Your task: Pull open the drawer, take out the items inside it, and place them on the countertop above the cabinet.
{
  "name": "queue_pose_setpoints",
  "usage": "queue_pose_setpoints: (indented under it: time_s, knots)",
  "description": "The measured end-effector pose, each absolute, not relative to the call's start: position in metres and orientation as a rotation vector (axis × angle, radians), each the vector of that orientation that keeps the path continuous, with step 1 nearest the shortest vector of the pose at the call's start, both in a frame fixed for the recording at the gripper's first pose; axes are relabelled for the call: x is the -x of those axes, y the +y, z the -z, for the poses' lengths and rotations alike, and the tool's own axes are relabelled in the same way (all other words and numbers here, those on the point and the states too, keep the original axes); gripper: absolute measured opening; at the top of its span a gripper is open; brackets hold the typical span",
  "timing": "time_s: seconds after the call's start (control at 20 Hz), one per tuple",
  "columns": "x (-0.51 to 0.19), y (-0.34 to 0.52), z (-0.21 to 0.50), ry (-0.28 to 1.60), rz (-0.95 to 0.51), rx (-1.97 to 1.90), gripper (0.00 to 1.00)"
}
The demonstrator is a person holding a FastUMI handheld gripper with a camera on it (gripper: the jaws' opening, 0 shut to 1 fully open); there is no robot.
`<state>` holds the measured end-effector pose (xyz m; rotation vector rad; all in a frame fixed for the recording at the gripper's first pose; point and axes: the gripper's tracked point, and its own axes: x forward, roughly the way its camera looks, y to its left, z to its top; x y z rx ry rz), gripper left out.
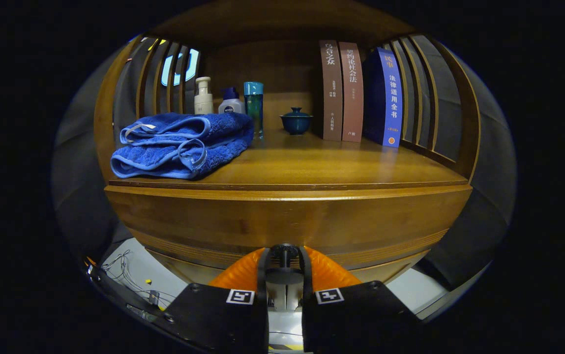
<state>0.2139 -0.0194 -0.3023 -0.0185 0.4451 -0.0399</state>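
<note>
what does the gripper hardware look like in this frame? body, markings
The gripper has two blocky black housings side by side, each carrying a small square black-and-white fiducial marker on its top inner corner. Two ribbed, wedge-shaped fingers extend forward from them. A narrow slot between the housings exposes a pale inner mechanism.

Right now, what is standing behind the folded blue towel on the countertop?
Behind the towel stand a pump bottle, a white bottle and a teal bottle; their bases are covered. The gripper sits shut on the drawer knob.
</note>
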Motion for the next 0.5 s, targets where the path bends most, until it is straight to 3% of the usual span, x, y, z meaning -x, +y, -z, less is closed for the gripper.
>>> queue_pose_setpoints:
  time_s: [0.5]
  knots:
    - [-0.181, -0.017, 0.304, 0.482, 0.046, 0.027, 0.31]
